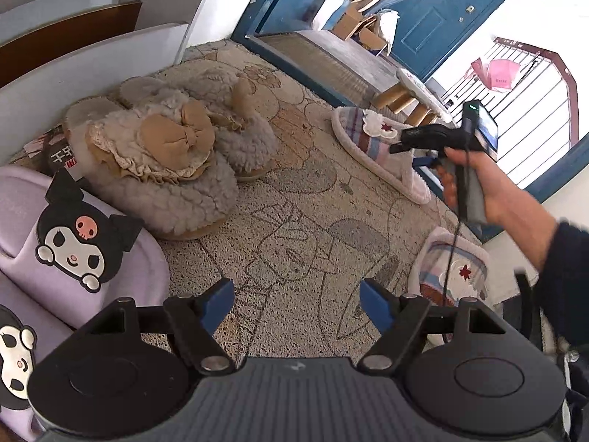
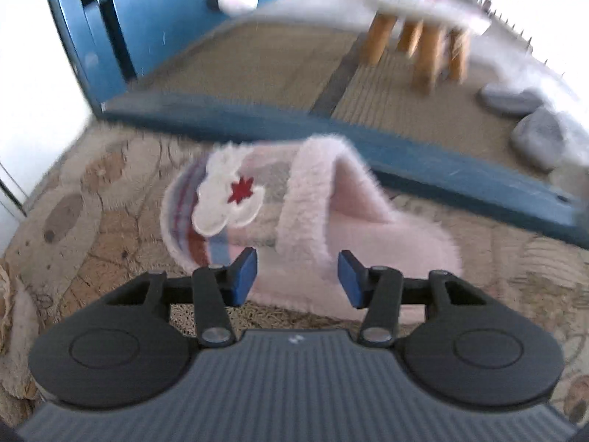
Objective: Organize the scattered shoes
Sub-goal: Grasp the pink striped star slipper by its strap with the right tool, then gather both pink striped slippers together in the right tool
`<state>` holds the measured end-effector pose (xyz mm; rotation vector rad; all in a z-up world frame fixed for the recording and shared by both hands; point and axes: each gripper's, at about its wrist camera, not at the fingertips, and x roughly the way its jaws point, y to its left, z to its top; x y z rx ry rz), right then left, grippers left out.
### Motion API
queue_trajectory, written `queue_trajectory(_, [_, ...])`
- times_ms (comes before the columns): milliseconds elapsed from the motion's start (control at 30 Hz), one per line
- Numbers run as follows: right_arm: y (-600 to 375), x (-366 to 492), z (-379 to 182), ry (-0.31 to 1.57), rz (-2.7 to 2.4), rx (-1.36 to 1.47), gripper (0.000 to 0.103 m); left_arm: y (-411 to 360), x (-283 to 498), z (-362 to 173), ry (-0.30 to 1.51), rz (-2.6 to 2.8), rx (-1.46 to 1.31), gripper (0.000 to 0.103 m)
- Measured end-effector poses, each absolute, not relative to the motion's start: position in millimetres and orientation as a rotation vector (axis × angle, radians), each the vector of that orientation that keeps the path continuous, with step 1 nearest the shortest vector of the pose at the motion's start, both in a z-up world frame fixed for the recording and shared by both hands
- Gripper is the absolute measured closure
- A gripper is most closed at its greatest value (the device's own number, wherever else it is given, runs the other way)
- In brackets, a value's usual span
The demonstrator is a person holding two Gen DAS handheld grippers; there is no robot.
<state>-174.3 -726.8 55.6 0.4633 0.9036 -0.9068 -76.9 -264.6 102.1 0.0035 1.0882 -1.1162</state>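
My left gripper (image 1: 297, 305) is open over the patterned mat (image 1: 294, 221), with nothing between its blue pads. To its left lie purple cartoon slides (image 1: 66, 243) and, beyond them, a fluffy grey pair with tan bows (image 1: 165, 154). One pink striped slipper with a red star (image 1: 379, 147) lies at the mat's far right, its mate (image 1: 452, 269) near right. A hand holds my right gripper (image 1: 399, 143) just over the far one. In the blurred right wrist view, the right gripper (image 2: 297, 276) is open above that pink slipper (image 2: 294, 213), its pads not touching it.
A blue raised threshold (image 2: 331, 129) borders the mat, with a woven floor, a wooden stool (image 2: 423, 48) and grey stones (image 2: 537, 136) behind it. A blue door (image 1: 441, 11) and cardboard boxes (image 1: 353, 25) stand farther back. White furniture (image 1: 73, 70) lines the mat's left side.
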Motion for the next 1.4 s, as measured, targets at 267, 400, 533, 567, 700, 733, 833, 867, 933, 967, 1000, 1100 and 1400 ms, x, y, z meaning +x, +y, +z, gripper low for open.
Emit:
queue_trajectory(267, [-696, -160, 63, 0.901, -0.818, 0.233, 0.090, -271, -82, 101, 1.094, -1.134, 0.022, 0.025])
queue_trajectory(400, [-669, -169, 82, 0.850, -0.774, 0.156, 0.092, -272, -83, 102, 1.092, -1.139, 0.017, 0.025])
queue_trajectory(533, [-641, -188, 108, 0.804, -0.702, 0.124, 0.092, -273, -82, 102, 1.089, -1.138, 0.007, 0.025])
queue_trajectory(567, [-630, -196, 114, 0.781, -0.662, 0.120, 0.092, -273, -81, 103, 1.089, -1.135, 0.004, 0.025])
queue_trajectory(700, [-569, -217, 125, 0.746, -0.459, 0.087, 0.092, -272, -78, 108, 1.075, -1.133, -0.007, 0.025])
queue_trajectory(733, [-556, -222, 124, 0.750, -0.420, 0.089, 0.092, -271, -78, 110, 1.068, -1.133, -0.009, 0.025])
queue_trajectory(833, [-516, -236, 110, 0.831, -0.274, 0.042, 0.092, -267, -76, 115, 1.055, -1.130, -0.012, 0.025])
queue_trajectory(867, [-507, -241, 105, 0.861, -0.225, 0.020, 0.092, -265, -75, 116, 1.054, -1.129, -0.015, 0.025])
queue_trajectory(933, [-489, -250, 102, 0.885, -0.152, -0.048, 0.092, -264, -74, 116, 1.055, -1.125, -0.019, 0.025])
queue_trajectory(967, [-479, -255, 106, 0.881, -0.139, -0.092, 0.092, -262, -73, 117, 1.055, -1.122, -0.026, 0.025])
queue_trajectory(1000, [-467, -262, 114, 0.867, -0.131, -0.136, 0.092, -262, -72, 117, 1.055, -1.118, -0.032, 0.025])
queue_trajectory(1100, [-453, -283, 144, 0.834, -0.160, -0.189, 0.092, -262, -69, 119, 1.052, -1.112, -0.050, 0.025])
queue_trajectory(1400, [-453, -391, 183, 1.057, -0.286, -0.246, 0.092, -283, -84, 117, 1.069, -1.192, -0.037, 0.024])
